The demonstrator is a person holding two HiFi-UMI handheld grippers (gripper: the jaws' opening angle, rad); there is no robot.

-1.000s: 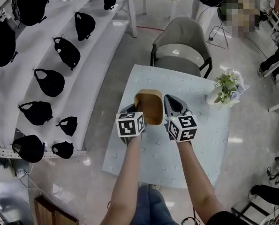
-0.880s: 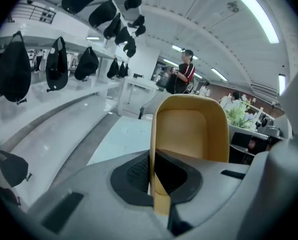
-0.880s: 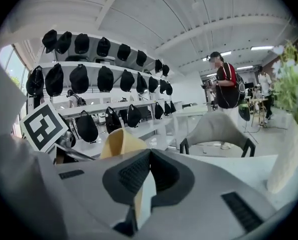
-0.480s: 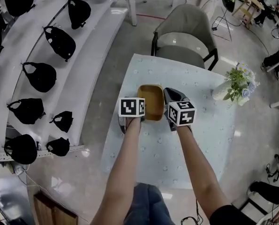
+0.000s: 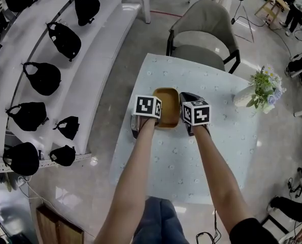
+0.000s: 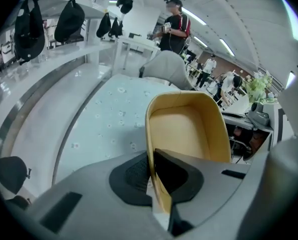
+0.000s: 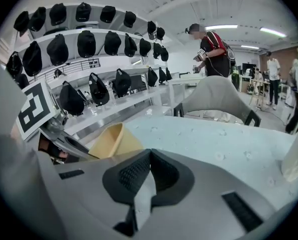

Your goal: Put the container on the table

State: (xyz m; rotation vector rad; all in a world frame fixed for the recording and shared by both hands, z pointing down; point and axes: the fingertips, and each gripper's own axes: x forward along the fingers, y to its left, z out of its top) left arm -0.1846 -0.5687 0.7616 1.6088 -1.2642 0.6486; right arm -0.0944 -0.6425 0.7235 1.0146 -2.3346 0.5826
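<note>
Tan container (image 6: 189, 129) wall clamped in left gripper (image 6: 156, 174); right gripper (image 7: 143, 181) closed, empty. Placement pending: lower onto surface (image 5: 176, 156), then release.

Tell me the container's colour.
Tan-yellow; the container shows best in the left gripper view.

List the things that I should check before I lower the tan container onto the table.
1. Grip: left gripper is shut on the wall of the tan container: ok.
2. Second hold: right gripper has its jaws together on nothing, beside the container: not ok.
3. Contents: nothing inside the container: ok.
4. Landing spot: table is bare around the container: ok.
5. Flower vase stands well apart: ok.
6. Container base already touching the table: cannot tell.
</note>
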